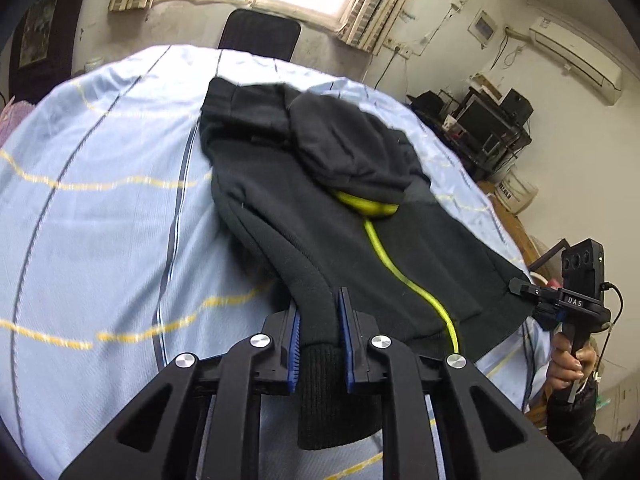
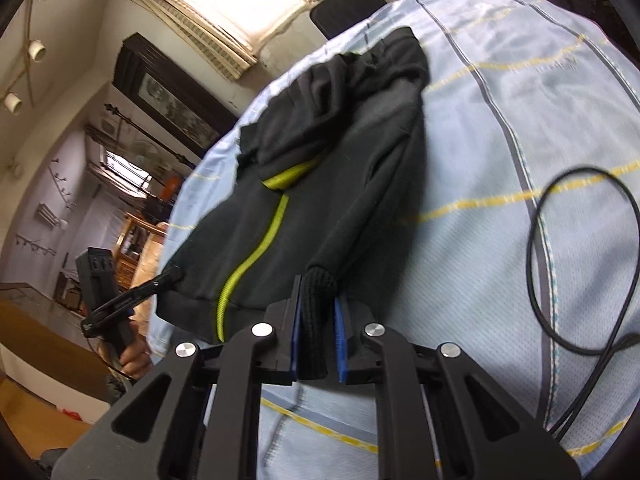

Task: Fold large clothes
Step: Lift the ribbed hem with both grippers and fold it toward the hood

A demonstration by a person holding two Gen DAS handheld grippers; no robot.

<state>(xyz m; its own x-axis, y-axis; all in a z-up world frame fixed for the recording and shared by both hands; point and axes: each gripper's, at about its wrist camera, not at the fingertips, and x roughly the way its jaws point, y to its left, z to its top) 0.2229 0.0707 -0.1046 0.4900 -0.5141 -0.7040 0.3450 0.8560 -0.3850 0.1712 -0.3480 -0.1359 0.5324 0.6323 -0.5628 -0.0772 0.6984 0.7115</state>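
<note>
A pale blue striped sheet (image 1: 100, 208) fills both views. A dark hooded jacket (image 1: 320, 220) with a yellow-green zipper (image 1: 404, 276) is laid at frame centre. Left gripper (image 1: 319, 312) and right gripper (image 2: 316, 304) are each clamped narrowly on a ribbed cuff (image 1: 320, 384).

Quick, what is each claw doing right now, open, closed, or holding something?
Left claw: closed on a sleeve cuff of the black hoodie.
Right claw: closed on the other sleeve cuff.
</note>
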